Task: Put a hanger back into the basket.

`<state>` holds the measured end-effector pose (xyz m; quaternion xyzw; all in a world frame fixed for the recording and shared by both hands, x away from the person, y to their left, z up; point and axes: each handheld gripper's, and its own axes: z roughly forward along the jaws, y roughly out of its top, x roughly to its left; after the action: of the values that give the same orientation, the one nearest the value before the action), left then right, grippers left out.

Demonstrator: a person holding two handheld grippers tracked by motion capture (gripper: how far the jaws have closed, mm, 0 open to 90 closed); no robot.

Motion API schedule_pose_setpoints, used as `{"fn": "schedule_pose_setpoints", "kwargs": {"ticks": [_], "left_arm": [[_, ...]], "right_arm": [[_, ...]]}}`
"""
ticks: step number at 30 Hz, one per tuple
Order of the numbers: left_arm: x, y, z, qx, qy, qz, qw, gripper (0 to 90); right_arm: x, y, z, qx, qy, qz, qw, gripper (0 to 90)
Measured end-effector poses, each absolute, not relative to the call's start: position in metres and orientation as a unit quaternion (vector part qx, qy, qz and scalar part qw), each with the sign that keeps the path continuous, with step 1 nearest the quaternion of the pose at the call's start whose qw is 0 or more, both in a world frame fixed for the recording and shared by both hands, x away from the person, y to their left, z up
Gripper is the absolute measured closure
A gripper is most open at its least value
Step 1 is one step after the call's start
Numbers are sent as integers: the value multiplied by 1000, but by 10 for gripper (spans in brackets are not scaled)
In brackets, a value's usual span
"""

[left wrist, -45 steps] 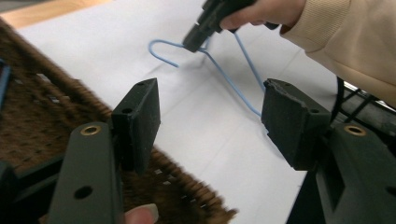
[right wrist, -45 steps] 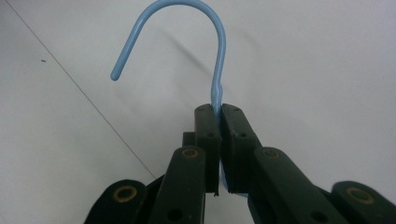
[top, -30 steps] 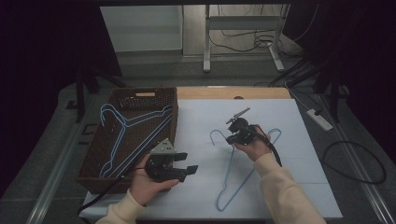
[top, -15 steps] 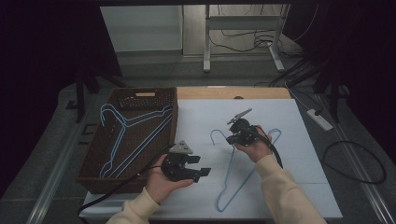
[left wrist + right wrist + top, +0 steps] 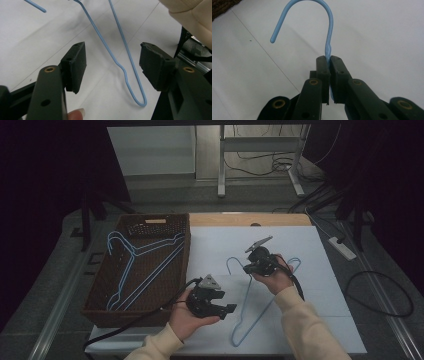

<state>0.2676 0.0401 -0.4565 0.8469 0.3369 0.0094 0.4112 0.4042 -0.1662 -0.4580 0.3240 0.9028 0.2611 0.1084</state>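
A light blue wire hanger (image 5: 260,307) lies on the white table sheet (image 5: 300,245). My right gripper (image 5: 248,268) is shut on its neck just below the hook (image 5: 312,15), as the right gripper view shows with the wire (image 5: 328,53) pinched between the pads. My left gripper (image 5: 227,310) hovers open near the hanger's lower corner. In the left gripper view the jaws stand wide apart, with the hanger's bent end (image 5: 135,92) on the sheet between and beyond them, untouched.
A brown woven basket (image 5: 150,222) at the left of the table holds several more blue hangers (image 5: 135,270). A cable (image 5: 140,320) trails from the left gripper across the basket's front corner. The sheet's right half is bare.
My left gripper has moved to the right, away from the basket and toward the lower part of the hanger. The right gripper has stayed put, still shut on the neck.
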Motion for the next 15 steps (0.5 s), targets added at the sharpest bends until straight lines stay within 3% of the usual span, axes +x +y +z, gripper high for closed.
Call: {"fn": "schedule_pose_setpoints", "kwargs": {"ticks": [15], "left_arm": [[280, 11, -479, 852, 347, 2, 392, 378]], "right_arm": [[400, -170, -453, 322, 901, 269, 114, 864]]}}
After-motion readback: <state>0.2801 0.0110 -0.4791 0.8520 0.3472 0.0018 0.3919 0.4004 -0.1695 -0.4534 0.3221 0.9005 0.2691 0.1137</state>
